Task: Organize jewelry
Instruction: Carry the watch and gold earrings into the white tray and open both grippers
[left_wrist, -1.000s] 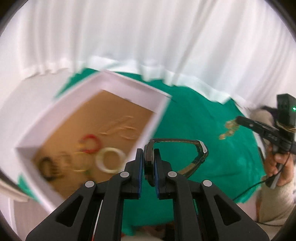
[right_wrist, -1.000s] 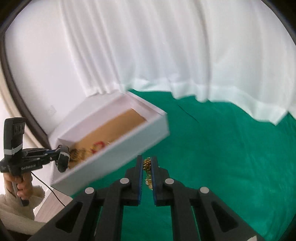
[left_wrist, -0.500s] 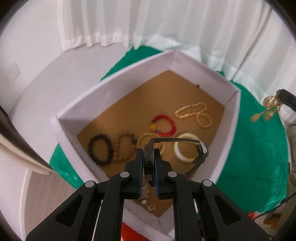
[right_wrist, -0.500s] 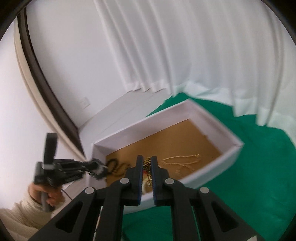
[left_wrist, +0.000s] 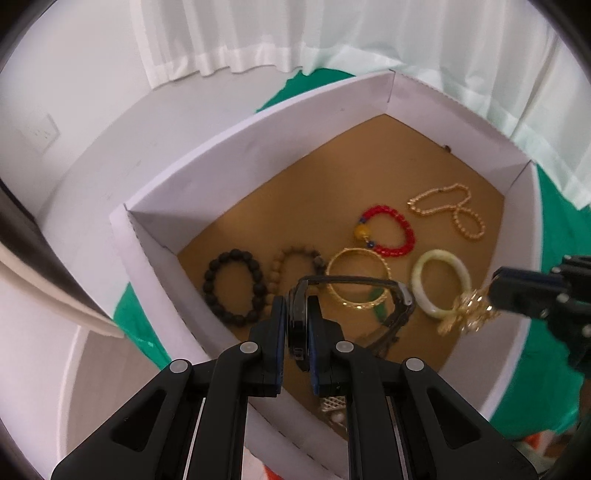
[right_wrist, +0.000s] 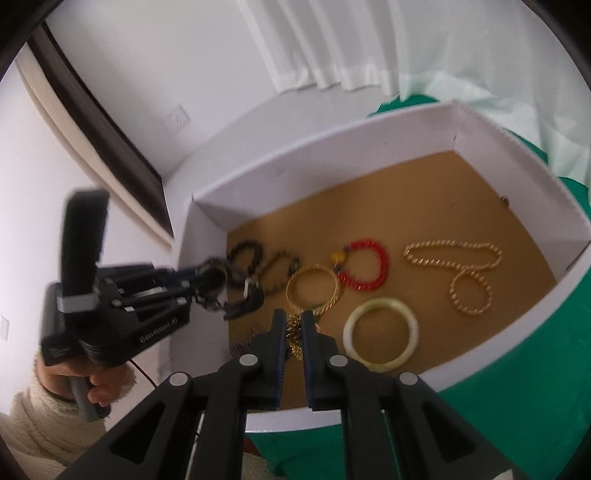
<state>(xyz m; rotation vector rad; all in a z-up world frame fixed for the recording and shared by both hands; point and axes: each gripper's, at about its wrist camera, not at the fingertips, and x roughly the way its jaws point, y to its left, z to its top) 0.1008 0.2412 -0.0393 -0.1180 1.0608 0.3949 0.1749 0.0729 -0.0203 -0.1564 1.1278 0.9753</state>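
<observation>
My left gripper (left_wrist: 297, 317) is shut on a dark wristwatch (left_wrist: 397, 295), whose strap loops out to the right above the white box (left_wrist: 229, 140). My right gripper (right_wrist: 294, 325) is shut on a gold chain piece (right_wrist: 293, 332) that hangs over the box's near side; in the left wrist view that gold piece (left_wrist: 469, 310) dangles at the right. On the brown floor of the box lie a black bead bracelet (left_wrist: 234, 286), a brown bead bracelet (left_wrist: 295, 264), a gold bangle (left_wrist: 358, 278), a red bead bracelet (left_wrist: 389, 230), a pale jade bangle (left_wrist: 441, 282) and a gold chain (left_wrist: 448, 210).
The box stands on a green cloth (right_wrist: 517, 406) with white curtains (left_wrist: 258, 33) behind it. In the right wrist view a hand in a cream sleeve (right_wrist: 37, 417) holds the left gripper's handle at the left. A dark-framed panel (right_wrist: 99, 122) leans at the far left.
Both grippers have swung over the box and come lower, still shut on the watch and the gold piece. The box now fills both views, and the right gripper has entered the left wrist view.
</observation>
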